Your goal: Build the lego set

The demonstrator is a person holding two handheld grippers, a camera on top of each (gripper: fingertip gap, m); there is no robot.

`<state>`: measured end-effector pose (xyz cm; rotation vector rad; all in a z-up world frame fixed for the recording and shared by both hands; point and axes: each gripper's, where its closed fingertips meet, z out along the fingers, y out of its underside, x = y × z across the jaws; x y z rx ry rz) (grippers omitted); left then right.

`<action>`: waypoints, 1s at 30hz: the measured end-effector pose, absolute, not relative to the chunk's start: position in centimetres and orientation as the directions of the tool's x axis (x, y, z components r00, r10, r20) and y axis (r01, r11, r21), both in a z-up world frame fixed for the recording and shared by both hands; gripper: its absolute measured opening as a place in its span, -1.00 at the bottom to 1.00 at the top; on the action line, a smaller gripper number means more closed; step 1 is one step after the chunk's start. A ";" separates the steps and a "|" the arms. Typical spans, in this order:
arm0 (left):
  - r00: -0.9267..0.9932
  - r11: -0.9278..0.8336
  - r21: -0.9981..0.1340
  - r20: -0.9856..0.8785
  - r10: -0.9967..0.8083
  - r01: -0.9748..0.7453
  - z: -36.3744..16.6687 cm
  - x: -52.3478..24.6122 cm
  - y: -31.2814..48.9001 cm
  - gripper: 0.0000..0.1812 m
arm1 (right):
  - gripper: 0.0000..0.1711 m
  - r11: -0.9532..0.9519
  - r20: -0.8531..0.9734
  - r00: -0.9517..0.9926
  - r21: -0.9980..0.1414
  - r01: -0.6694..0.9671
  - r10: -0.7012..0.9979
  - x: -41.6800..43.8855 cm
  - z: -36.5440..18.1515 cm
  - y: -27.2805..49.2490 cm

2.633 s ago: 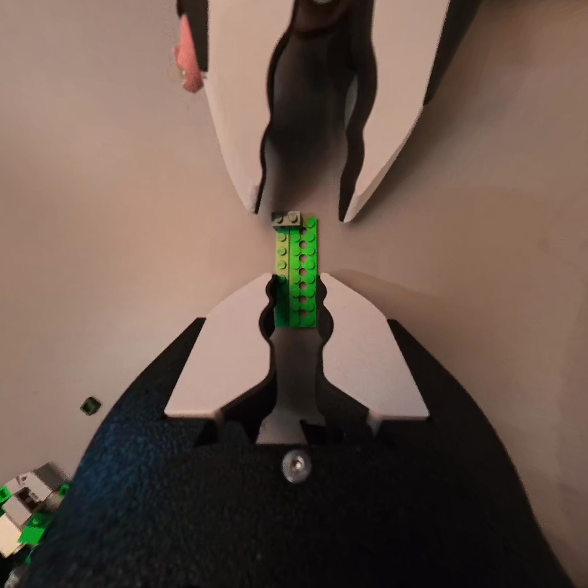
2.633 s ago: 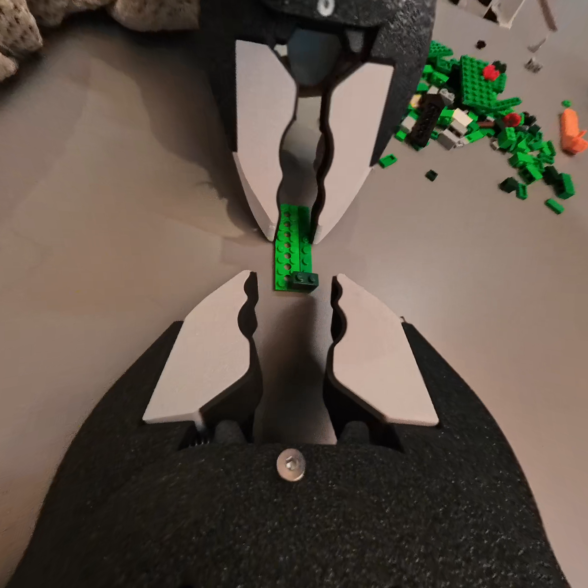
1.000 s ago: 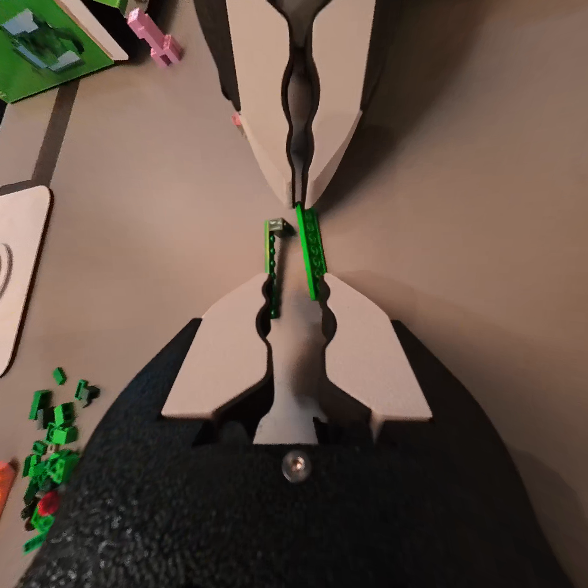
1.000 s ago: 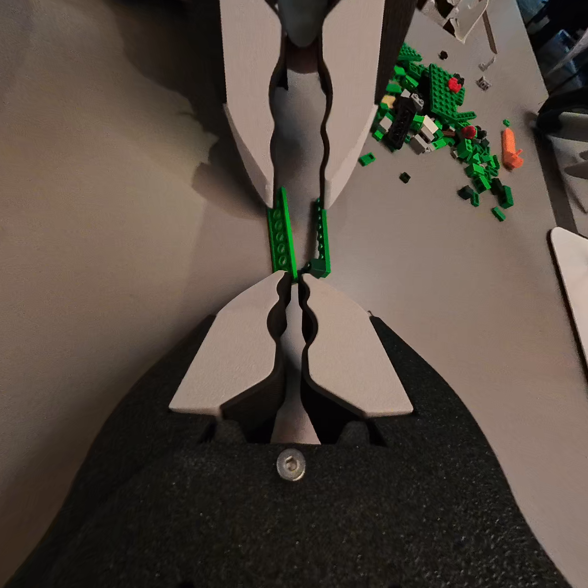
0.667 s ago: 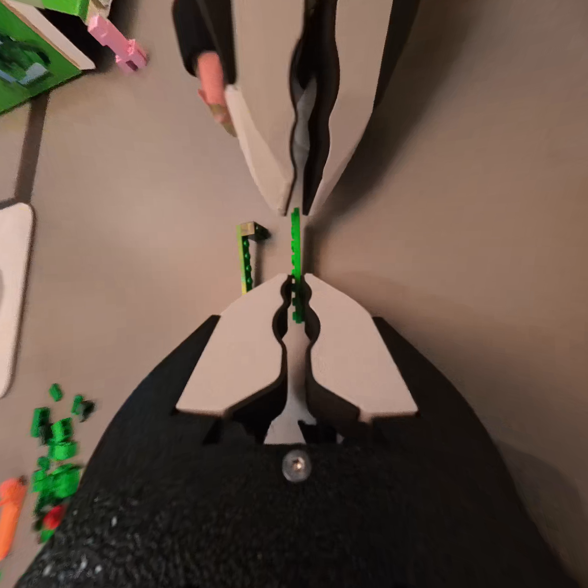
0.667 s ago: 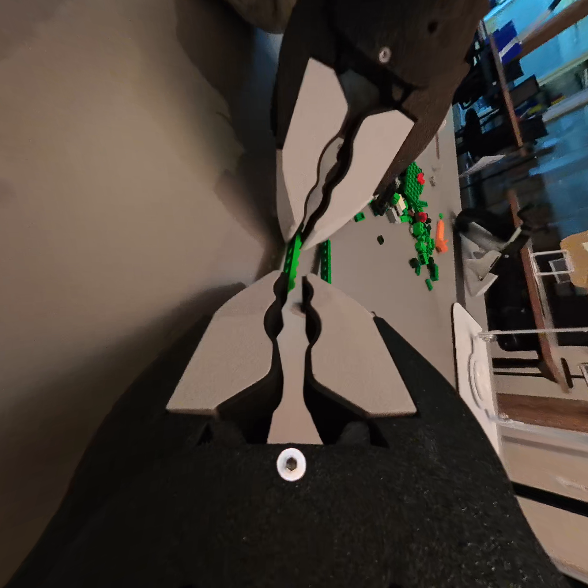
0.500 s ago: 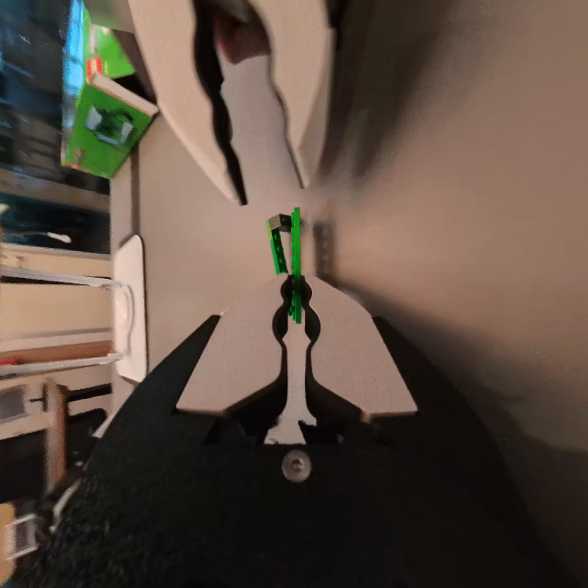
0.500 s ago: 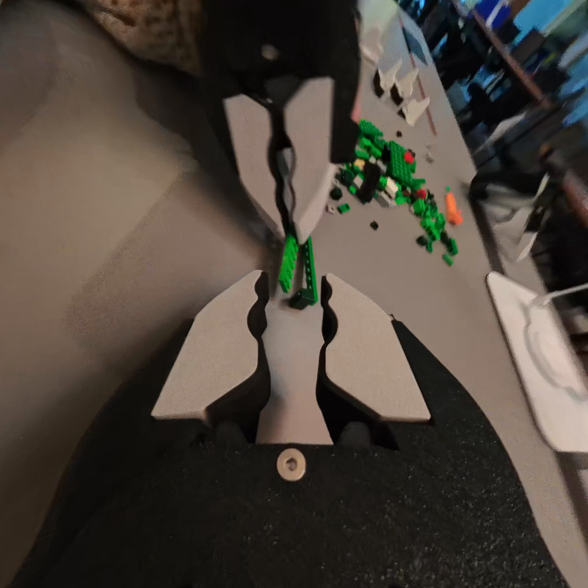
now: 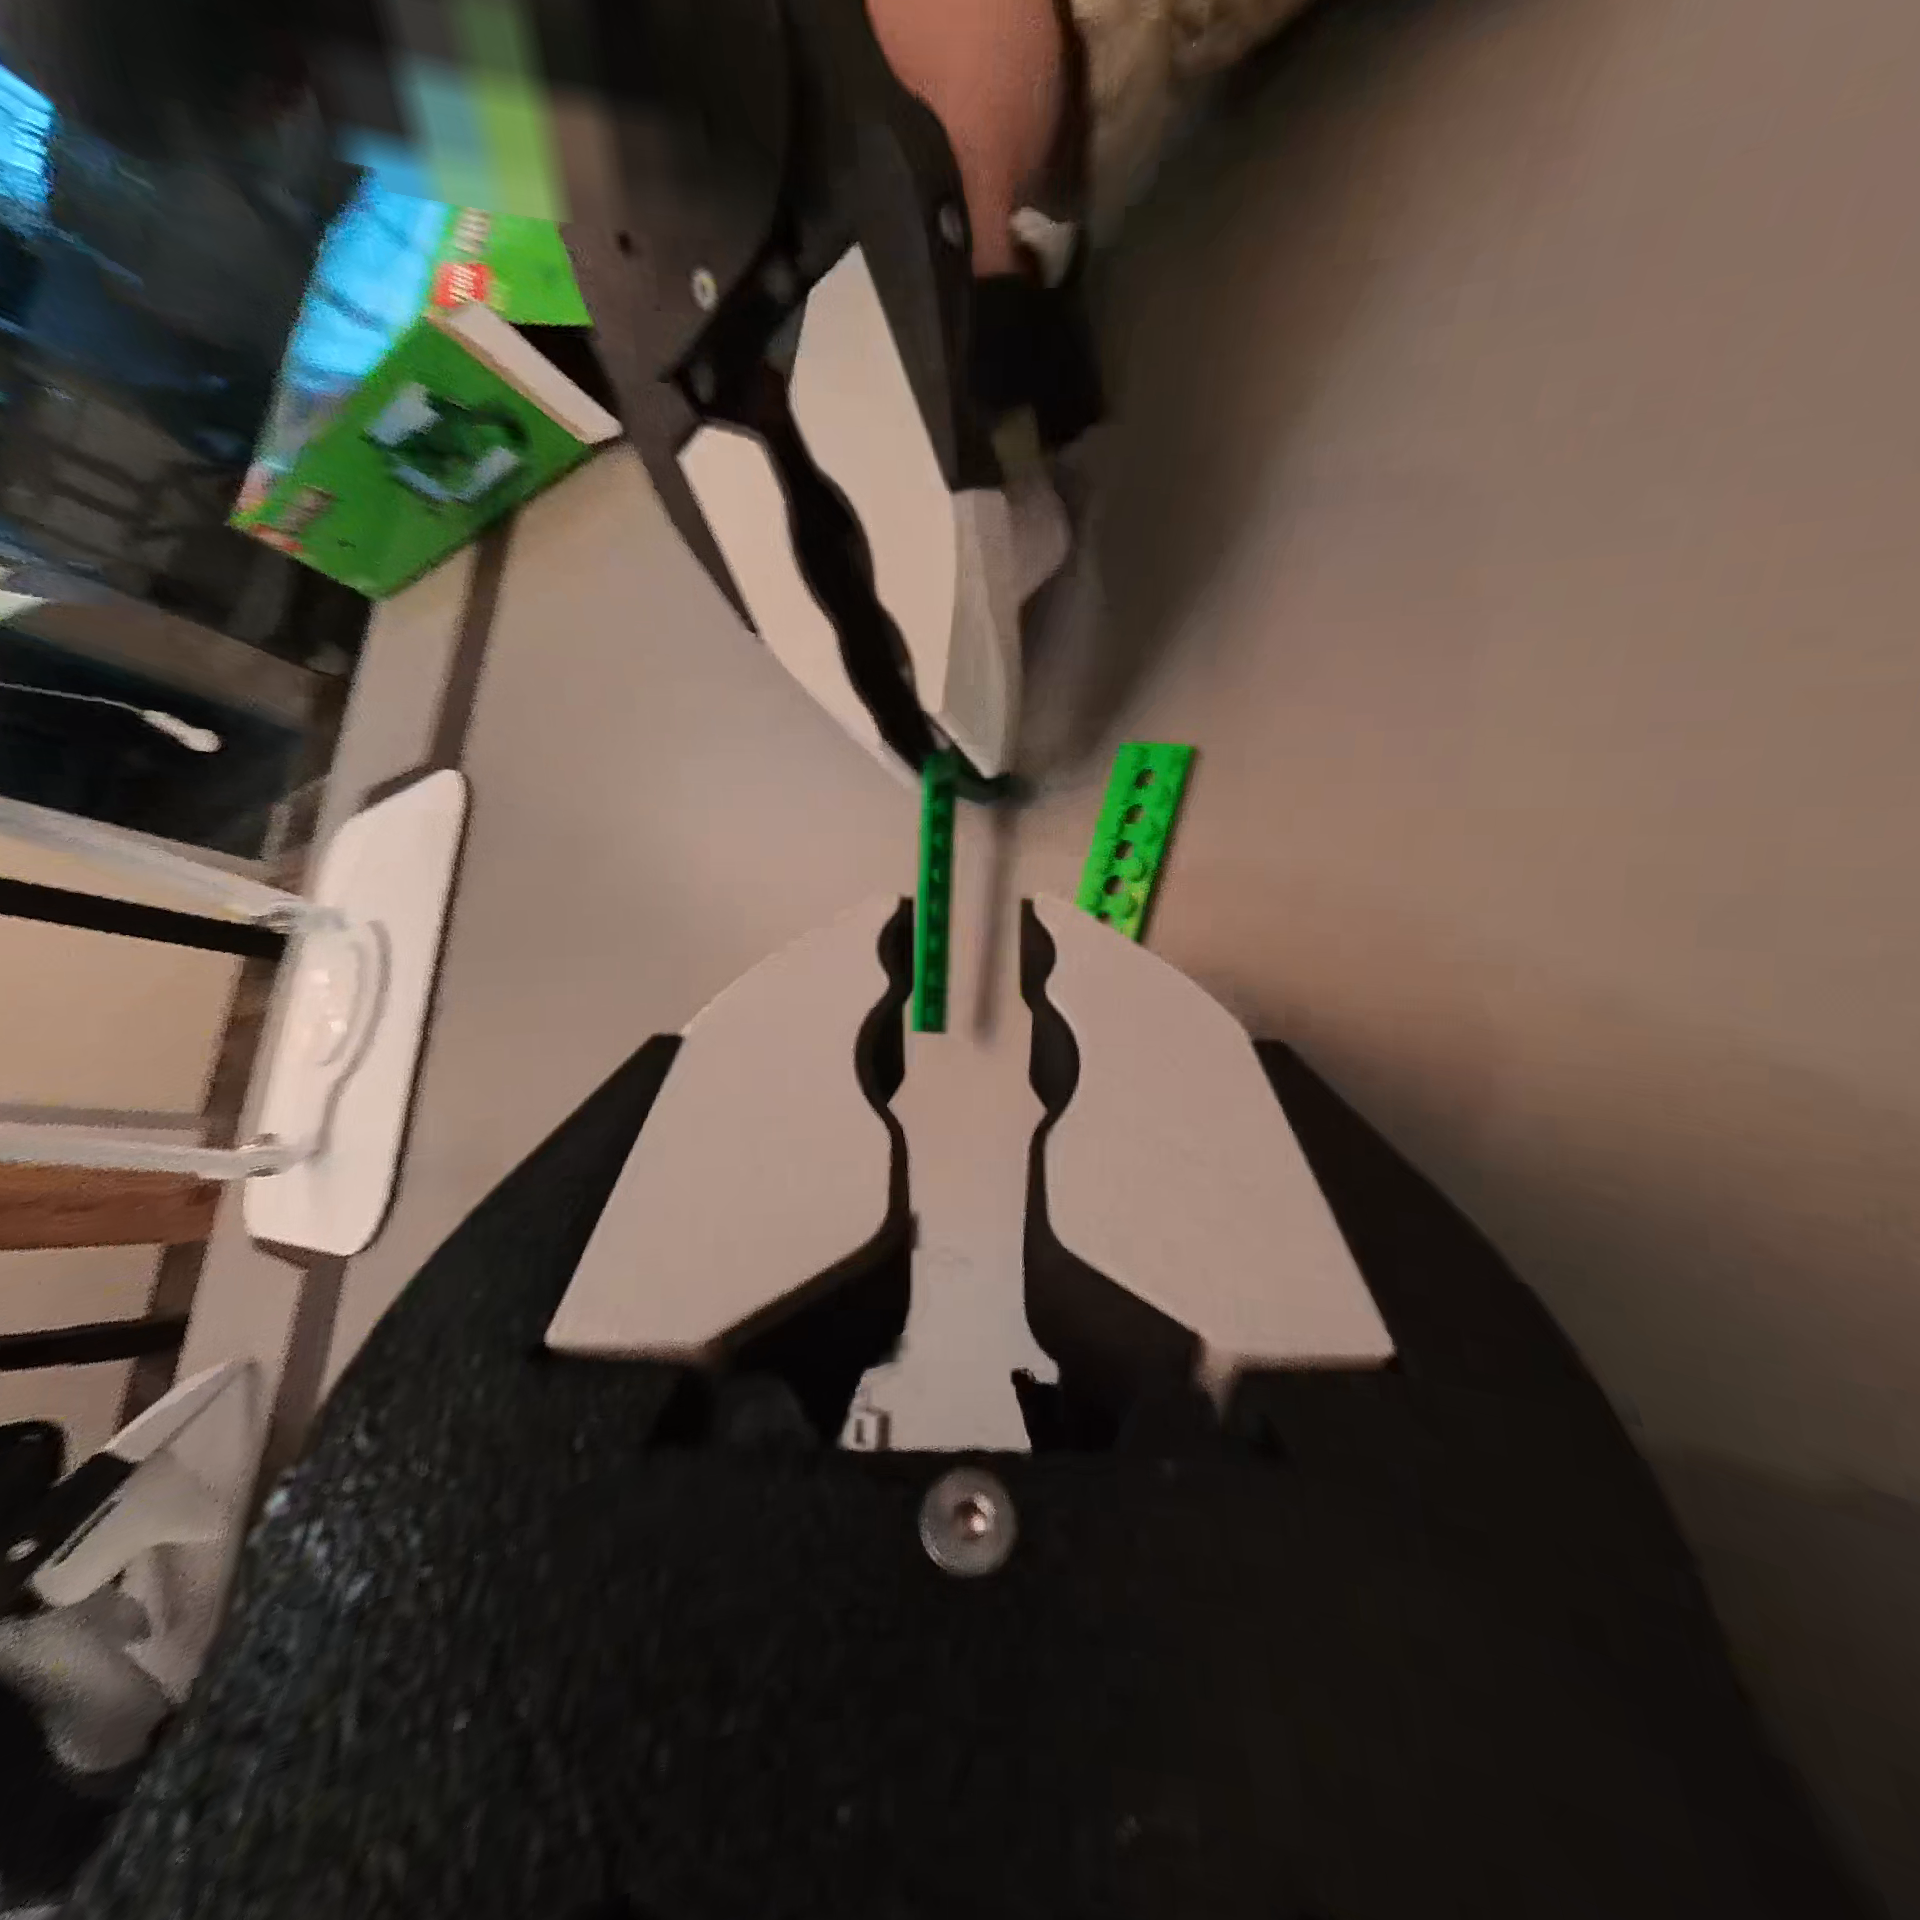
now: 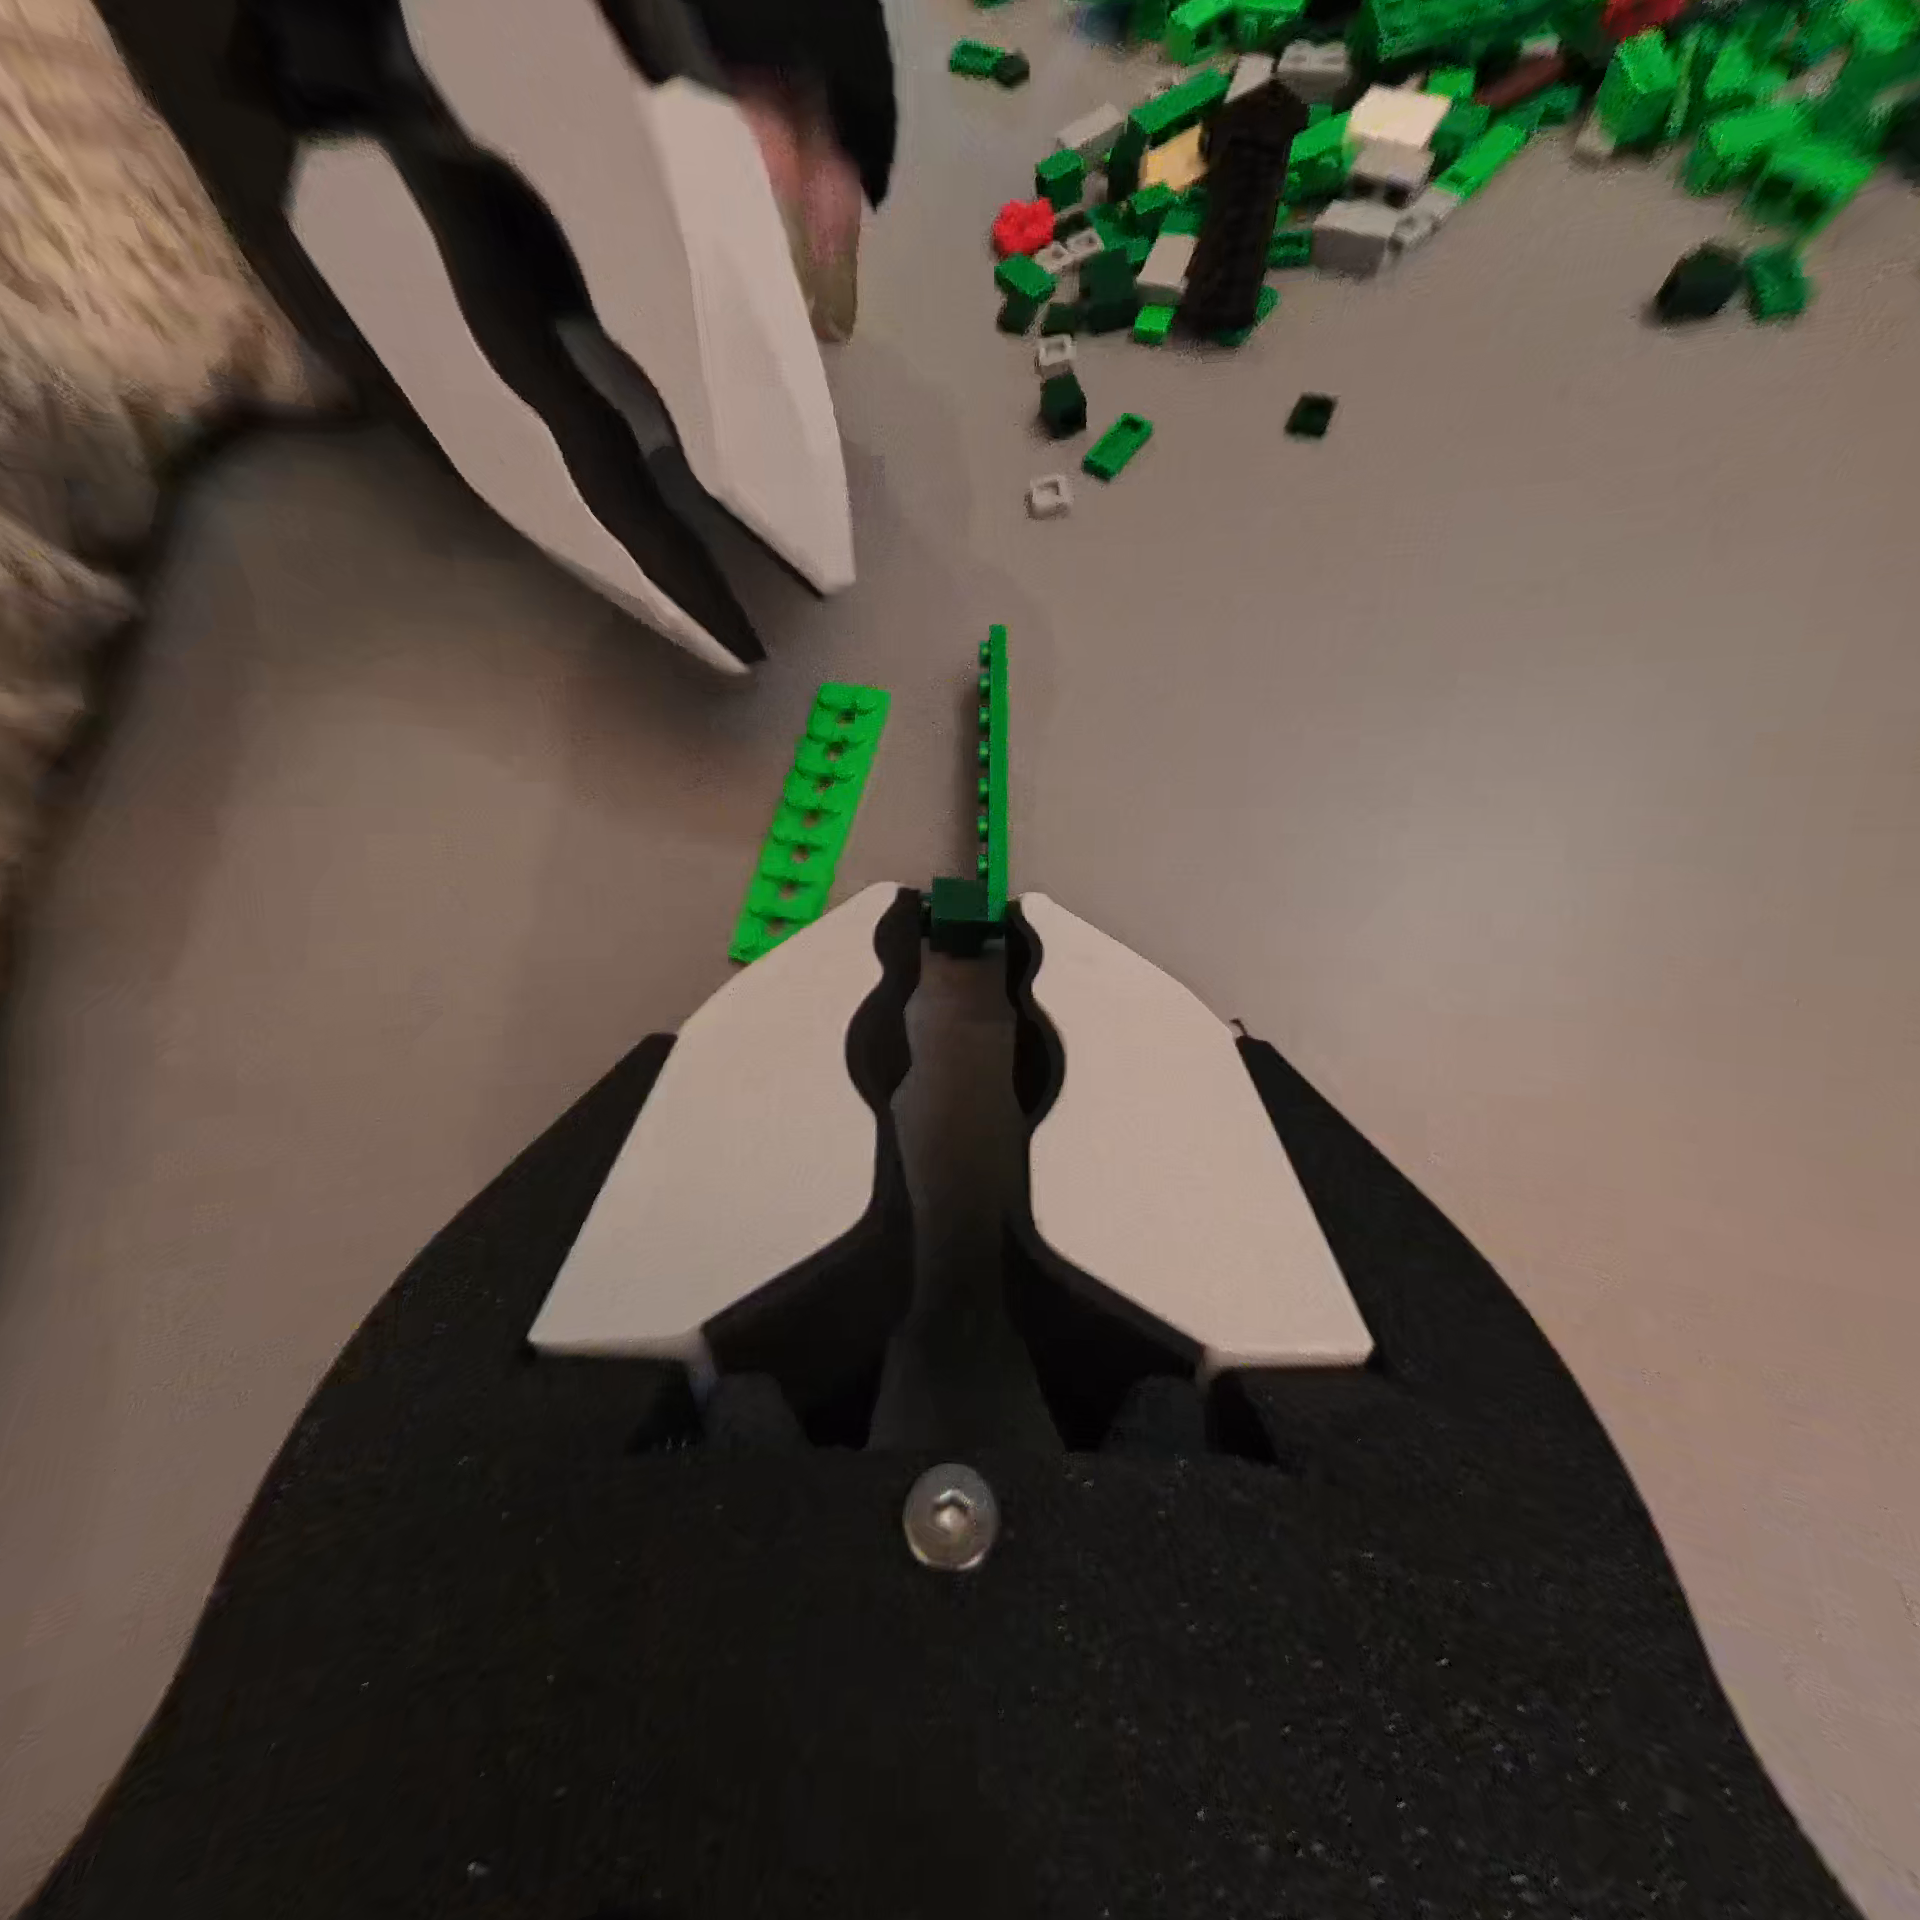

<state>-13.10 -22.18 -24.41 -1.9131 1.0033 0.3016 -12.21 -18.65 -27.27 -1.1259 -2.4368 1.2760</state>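
Note:
A long green plate (image 10: 997, 758) stands on edge with a small dark green brick (image 10: 958, 906) on its near end. My right gripper (image 10: 961, 912) is shut on that end and holds the plate just above the grey table. In the left wrist view the same plate (image 9: 932, 904) reaches in between the fingers of my left gripper (image 9: 961, 909), which is open and does not clamp it. The right gripper (image 9: 971, 769) holds its far end. A second green plate (image 10: 810, 821) lies flat on the table beside it, also in the left wrist view (image 9: 1132, 842). The left gripper (image 10: 795, 623) hovers beyond it.
A pile of loose green, grey and red bricks (image 10: 1351, 156) lies at the far right of the right wrist view. A green set box (image 9: 416, 447) and a white board (image 9: 353, 997) sit at the table's left edge. A light fabric sleeve (image 10: 83, 312) shows at the left. The grippers' ends are close to 5 centimeters from one another.
My left gripper was shut on both plates and has opened. One plate now lies flat on the table. My right gripper was open and has closed on the plate with the dark brick.

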 end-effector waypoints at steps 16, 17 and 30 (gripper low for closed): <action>0.668 -0.281 -0.714 -0.339 -0.663 -0.641 -26.9 -12.6 -23.7 -0.81 | -0.58 0.205 -0.291 -0.550 -0.714 0.670 0.782 -9.2 -26.0 -18.7; 0.662 -0.274 -0.714 -0.341 -0.668 -0.644 -26.9 -12.4 -23.8 -0.83 | -0.59 0.276 -0.199 -0.592 -0.740 0.613 0.781 -9.1 -26.1 -18.6; 0.622 -0.271 -0.665 -0.368 -0.691 -0.696 -27.8 -11.5 -23.9 -0.91 | -0.81 0.463 0.011 -0.657 -0.717 0.520 0.754 -9.9 -28.2 -19.1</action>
